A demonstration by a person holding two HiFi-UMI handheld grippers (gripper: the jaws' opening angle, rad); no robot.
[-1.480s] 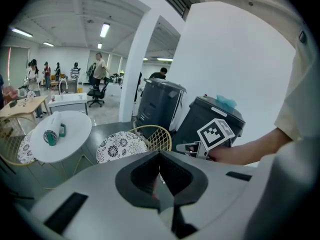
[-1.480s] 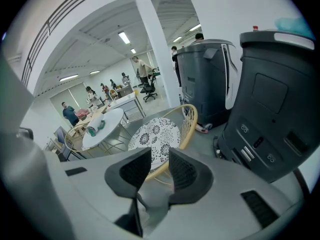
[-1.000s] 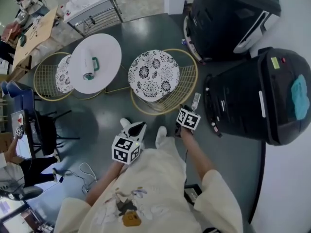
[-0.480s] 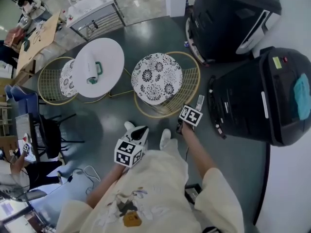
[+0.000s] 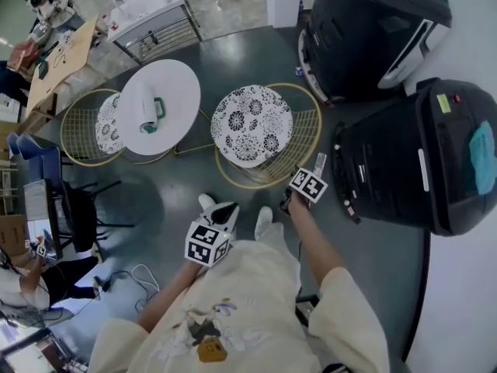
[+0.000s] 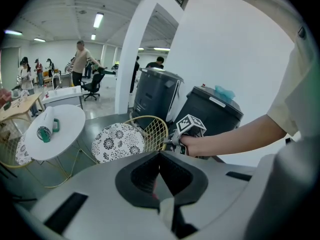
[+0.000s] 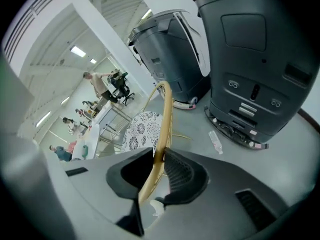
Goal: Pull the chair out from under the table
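Gold wire chair [image 5: 252,124] stands just beside the white round table [image 5: 175,80], at its three o'clock. Right tool [image 7: 159,153] has just been closing and now it clamps the chair's rim, down at five o'clock. Left tool [image 6: 159,156] hangs closed, empty.

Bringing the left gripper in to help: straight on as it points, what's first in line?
Probably the chair's gold wire back, beside the right gripper; depth is hard to judge.
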